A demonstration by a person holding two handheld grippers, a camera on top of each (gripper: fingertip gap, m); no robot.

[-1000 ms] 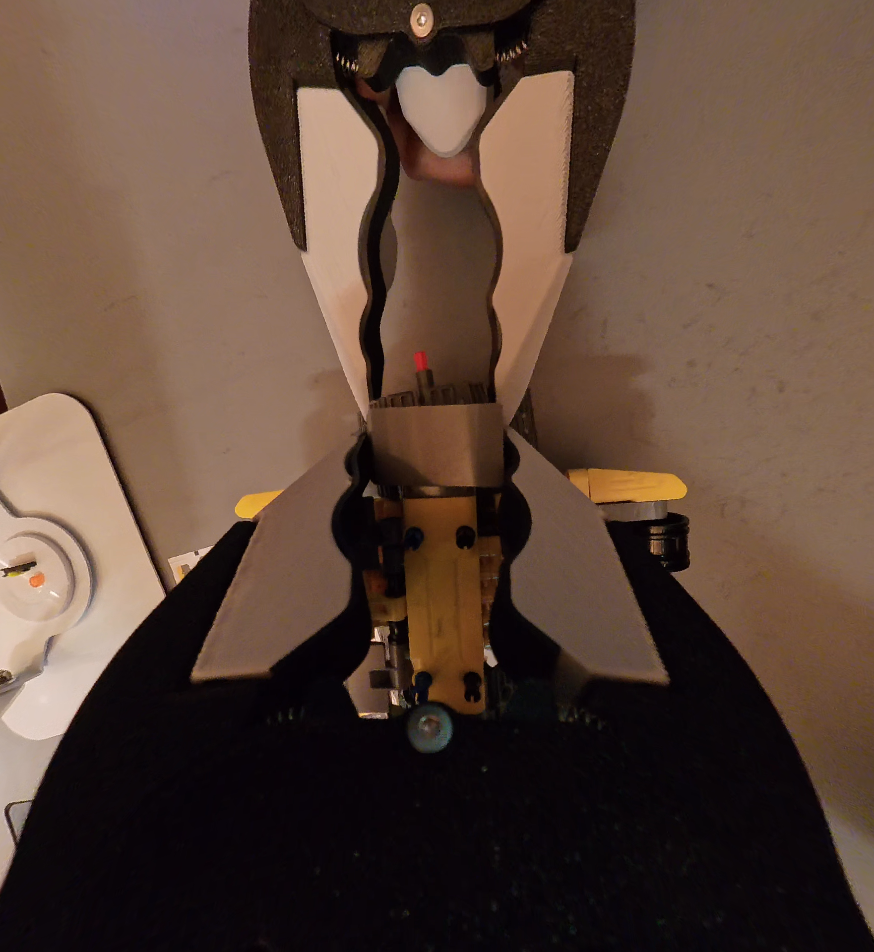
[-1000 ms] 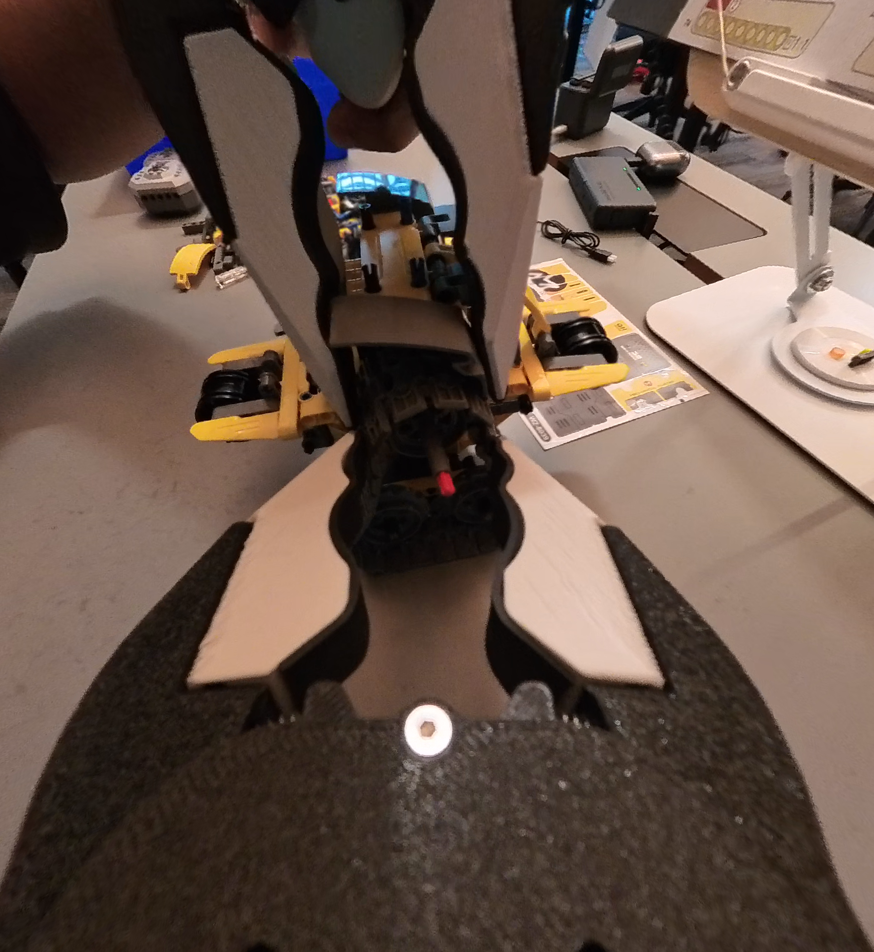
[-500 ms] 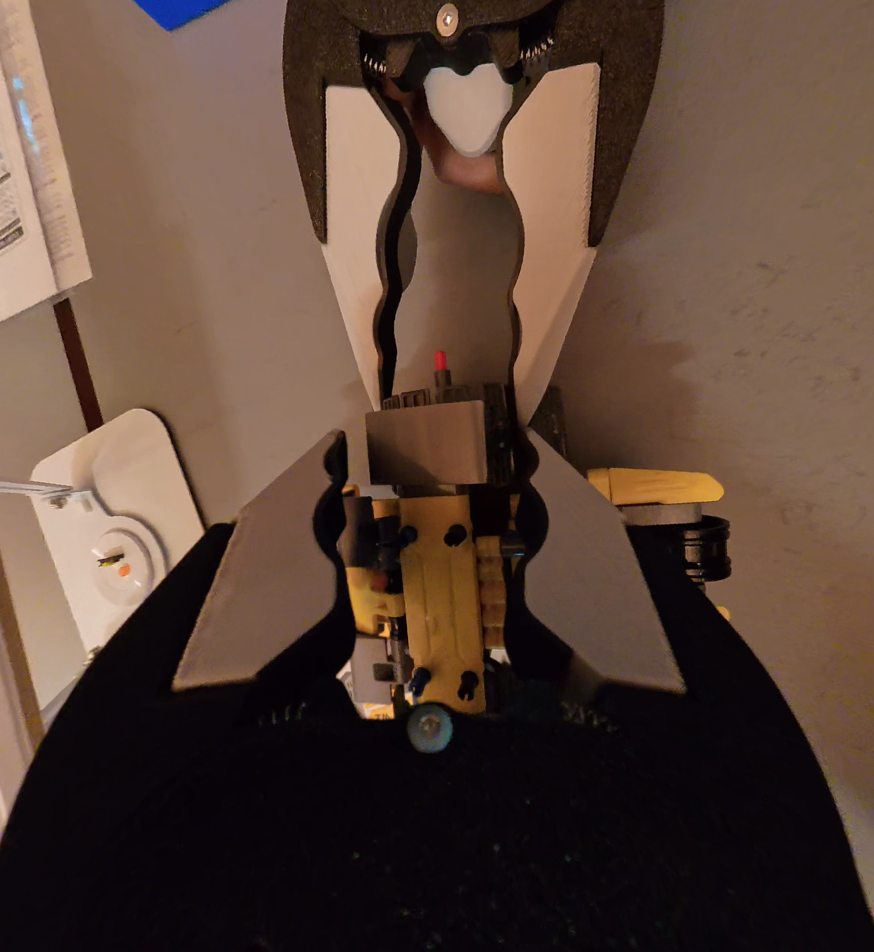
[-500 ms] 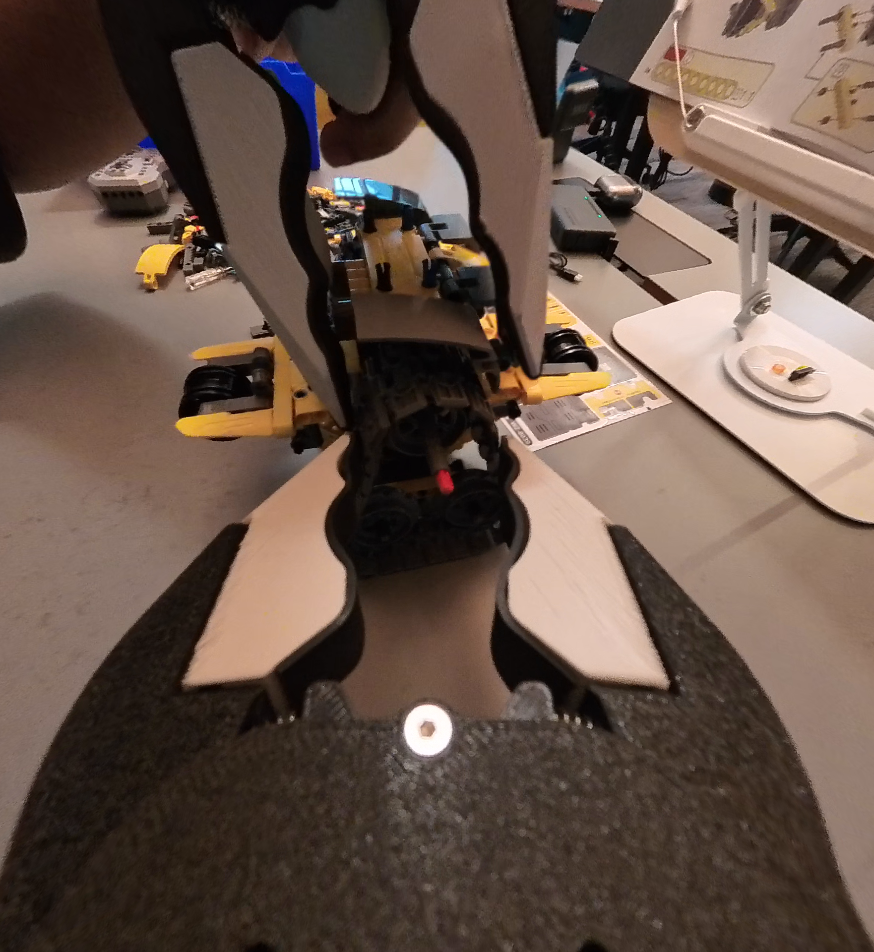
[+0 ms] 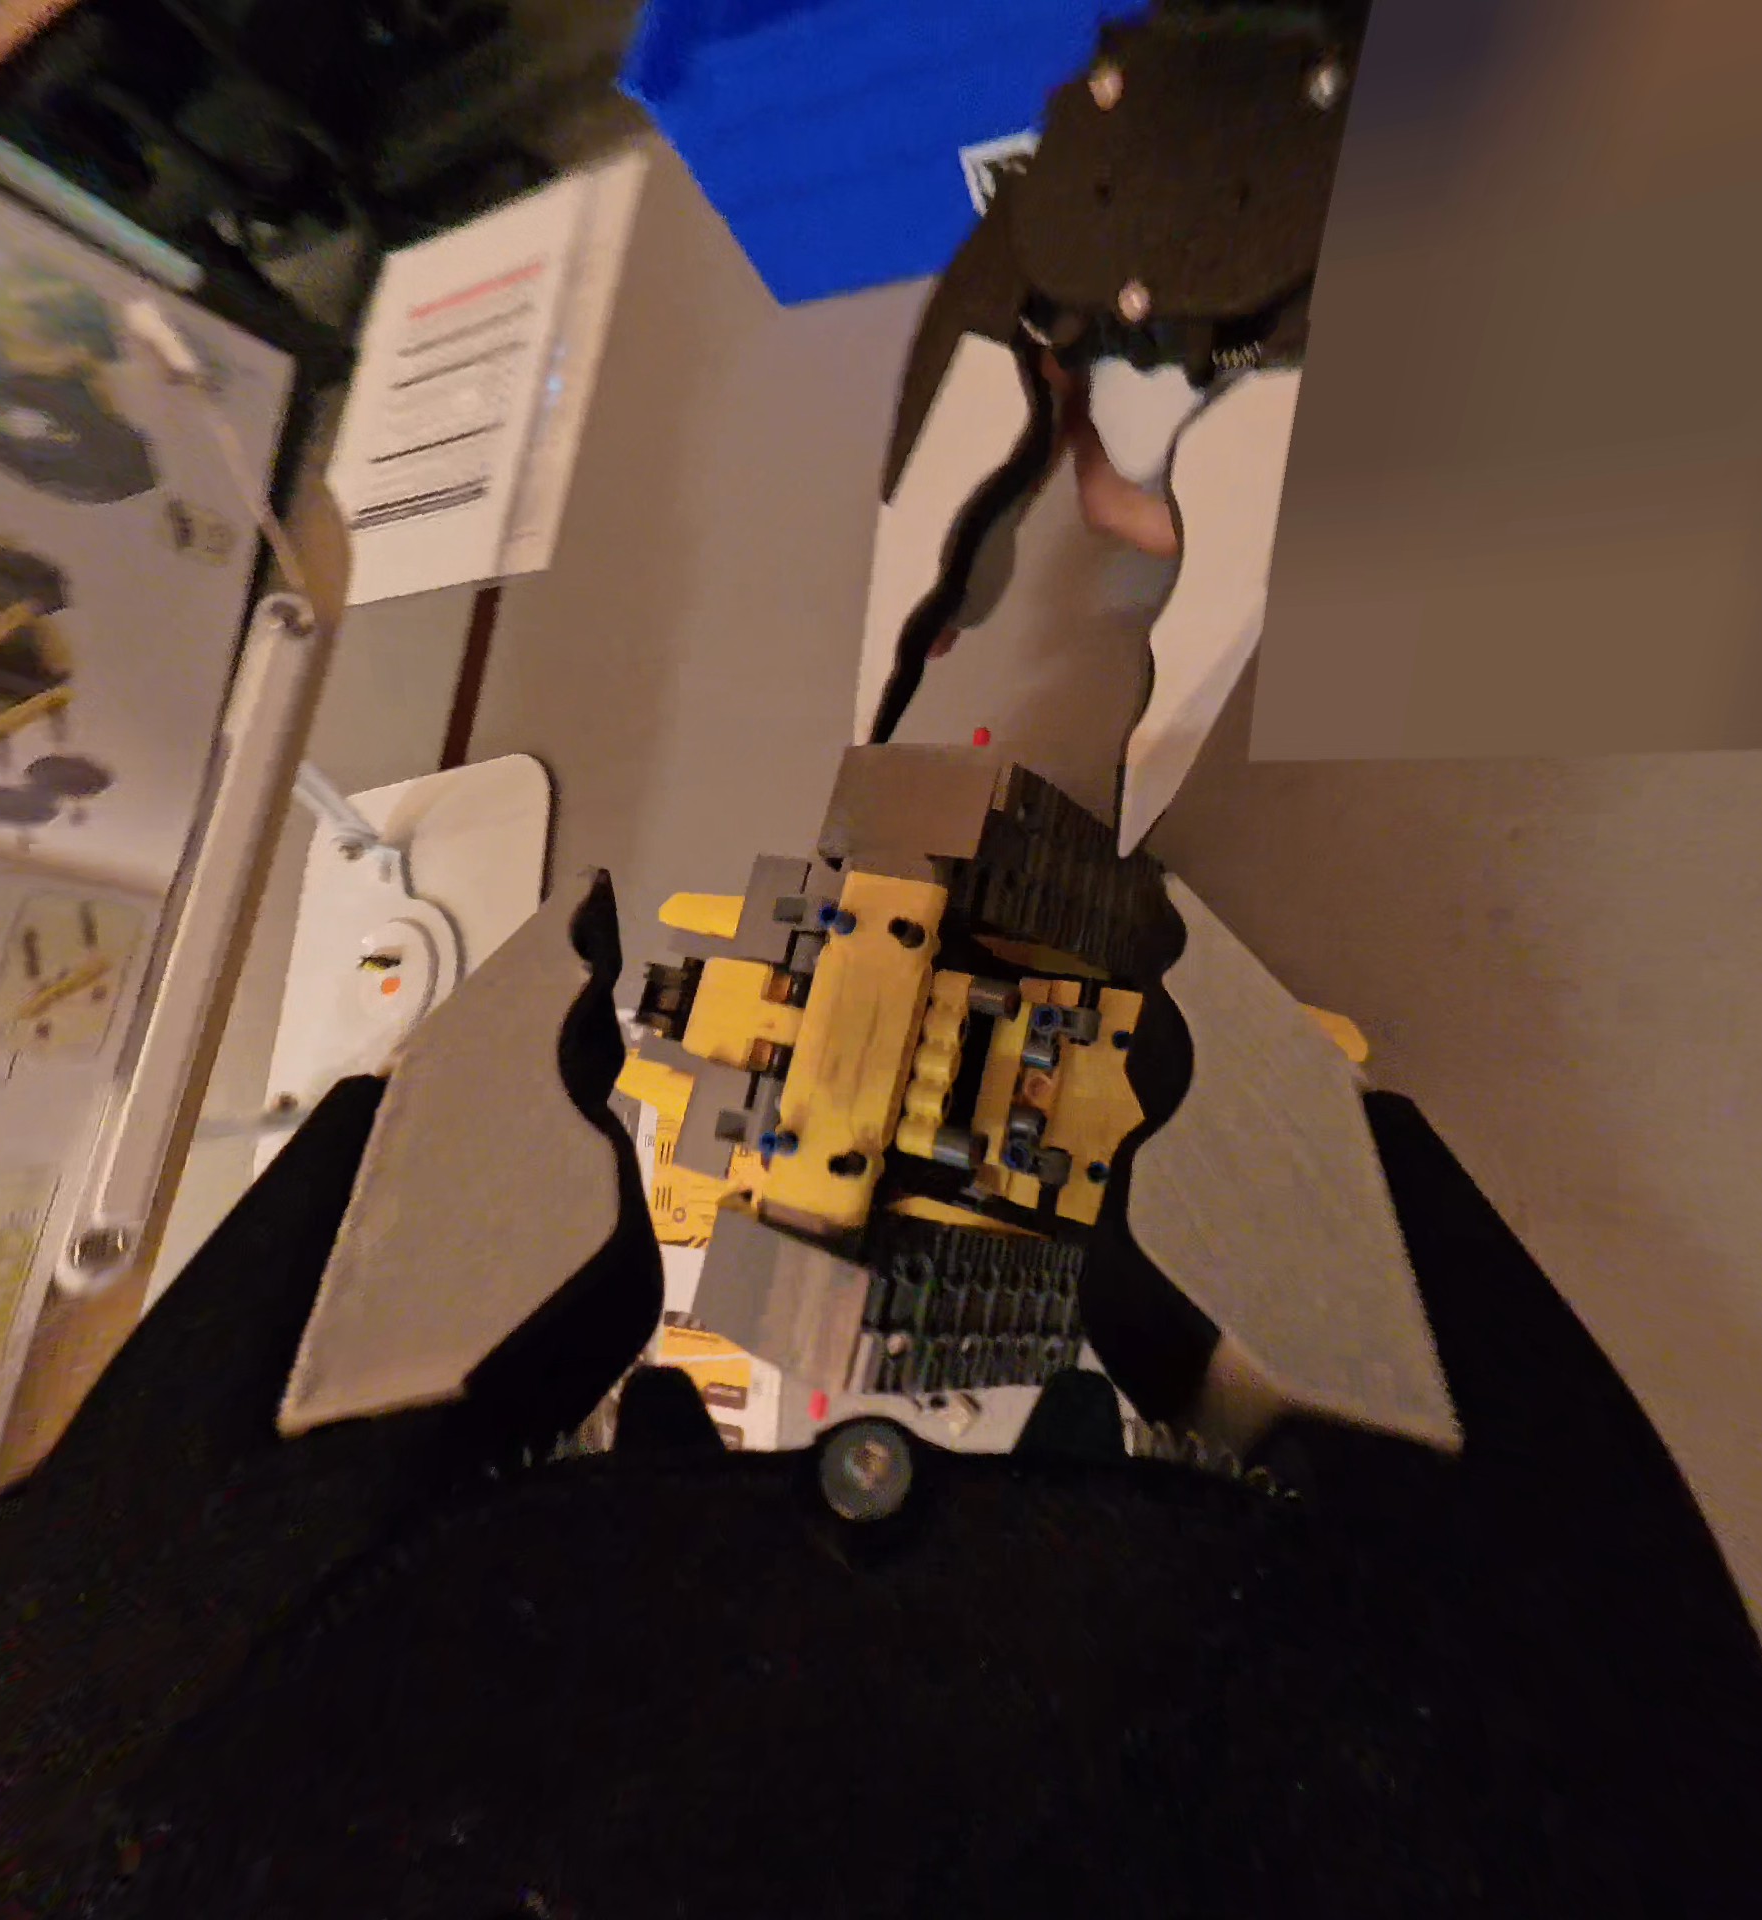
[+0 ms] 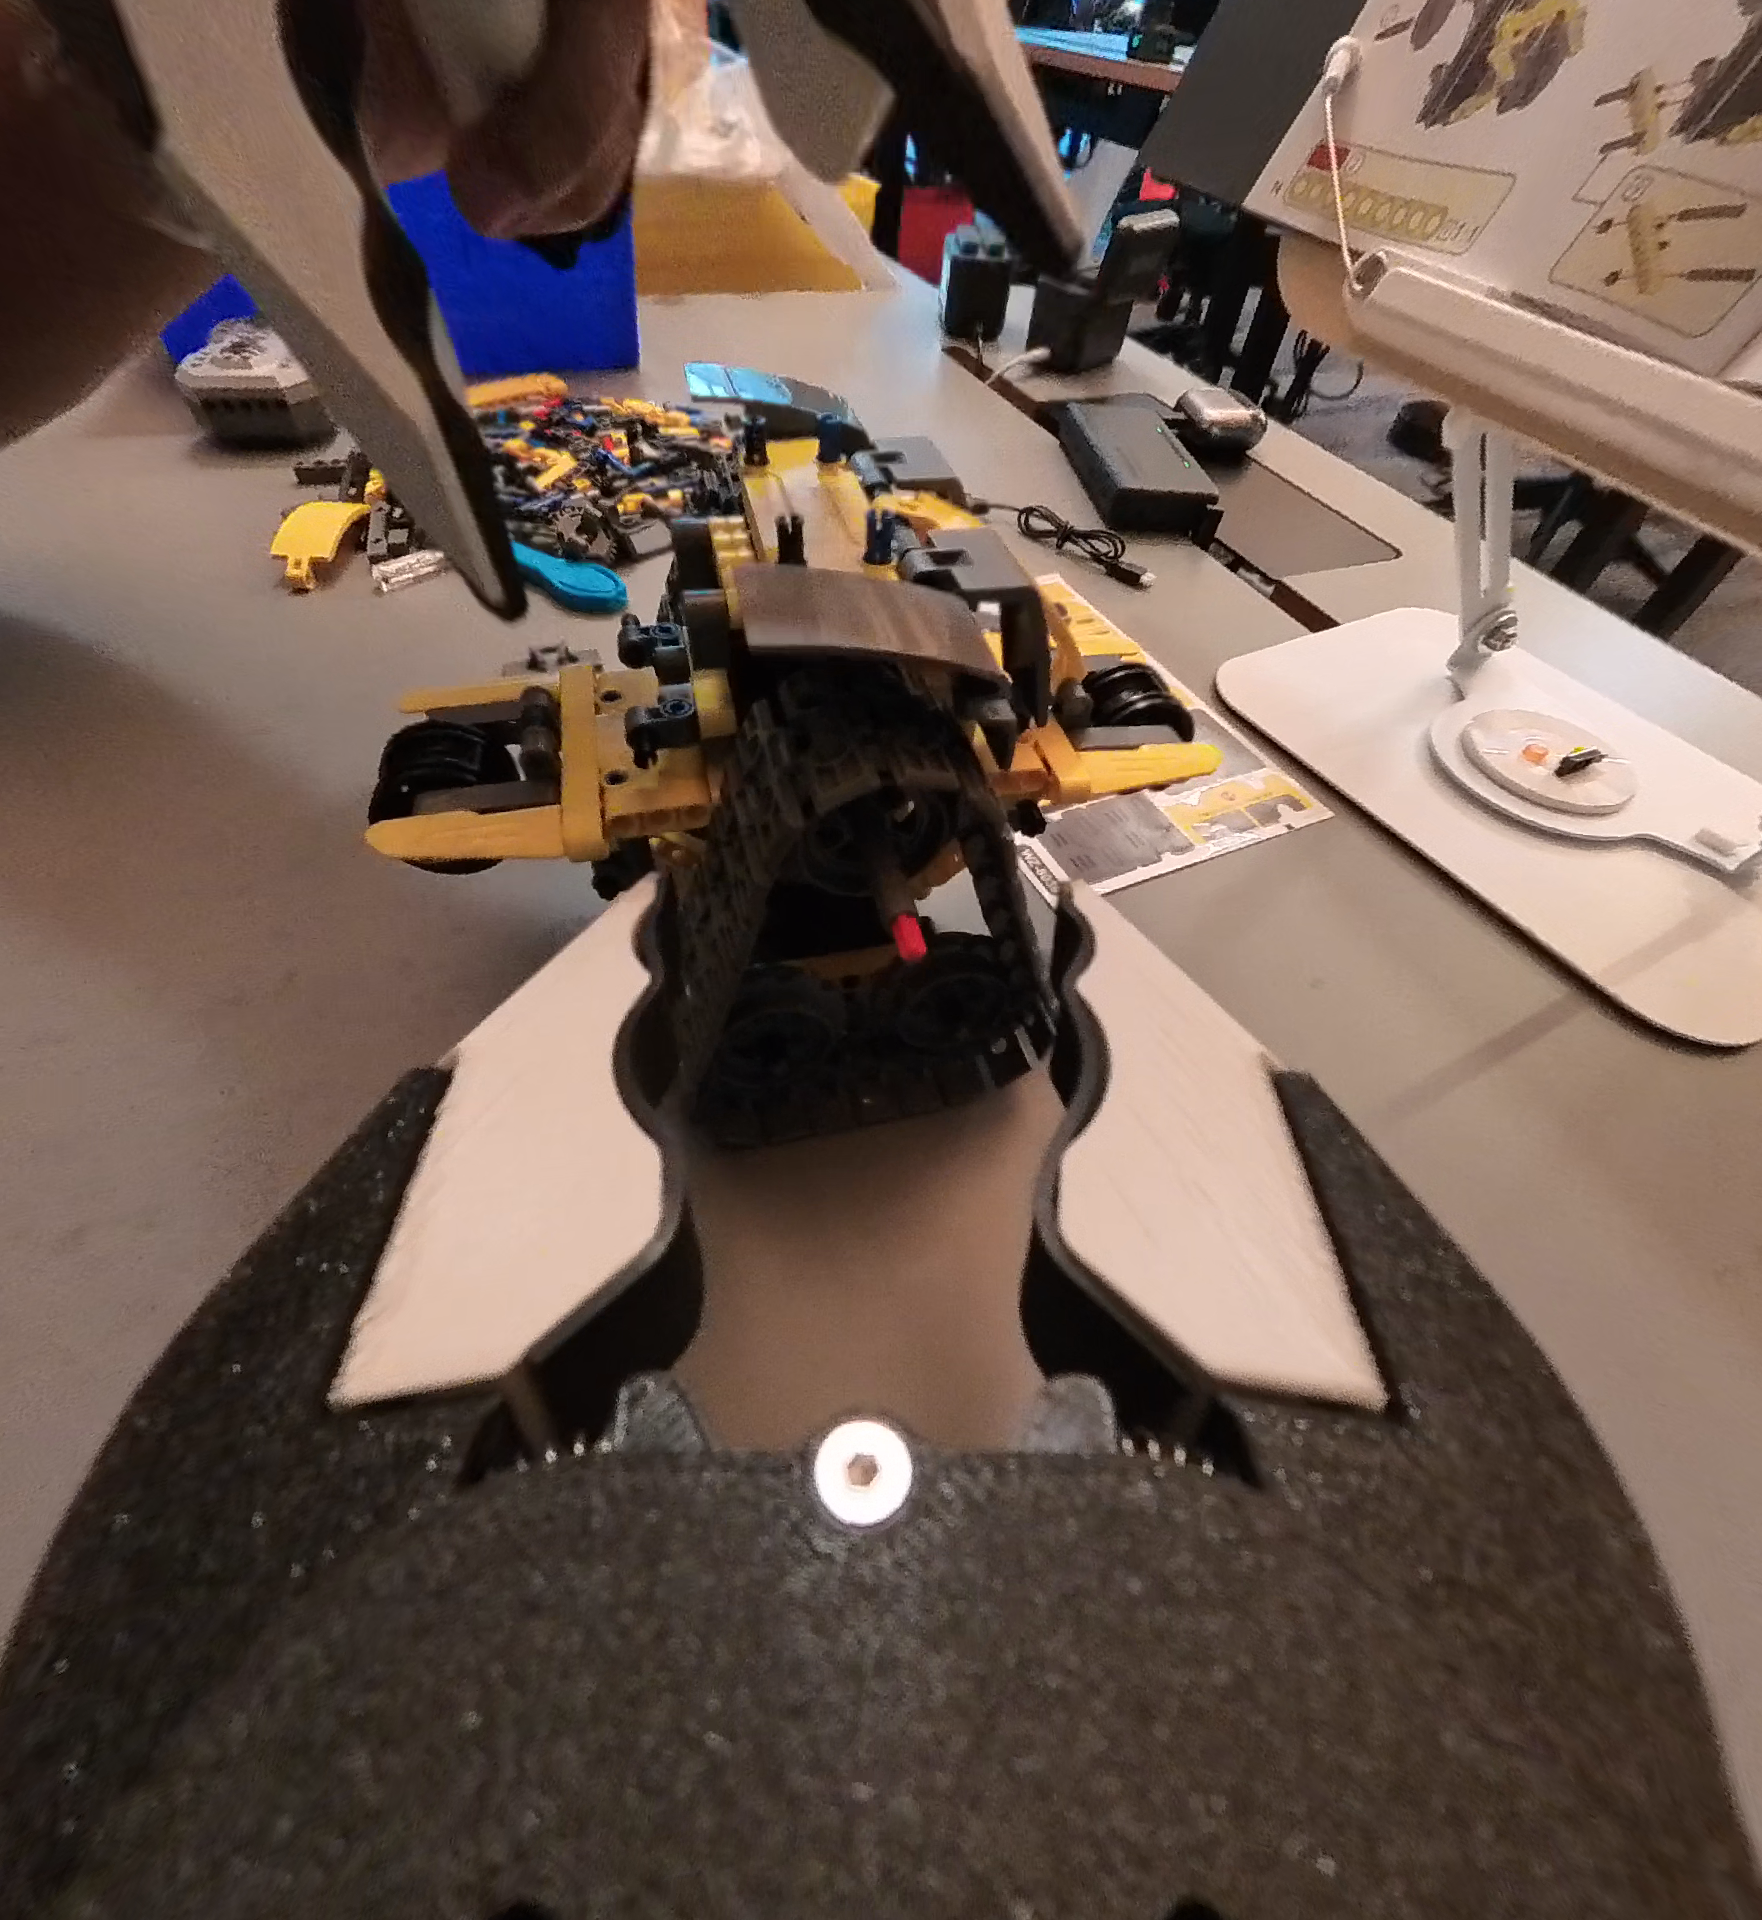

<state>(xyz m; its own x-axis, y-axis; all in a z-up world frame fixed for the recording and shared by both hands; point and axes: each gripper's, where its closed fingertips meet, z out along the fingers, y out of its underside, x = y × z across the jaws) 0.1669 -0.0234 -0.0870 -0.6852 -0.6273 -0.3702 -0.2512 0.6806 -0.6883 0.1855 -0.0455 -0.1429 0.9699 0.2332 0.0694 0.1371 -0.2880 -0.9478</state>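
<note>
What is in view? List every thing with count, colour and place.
brick model: one, yellow and black, centre, track end between right tongs
loose parts: many, mixed colours, behind model
bin: one, blue, far left
printed sheet: one, grey and yellow, under model's right side
stand: one, white, right, holding open booklet
charger box: one, black, far right
table: one, grey, under everything
left tongs: open, above model
right tongs: closed on model
</note>
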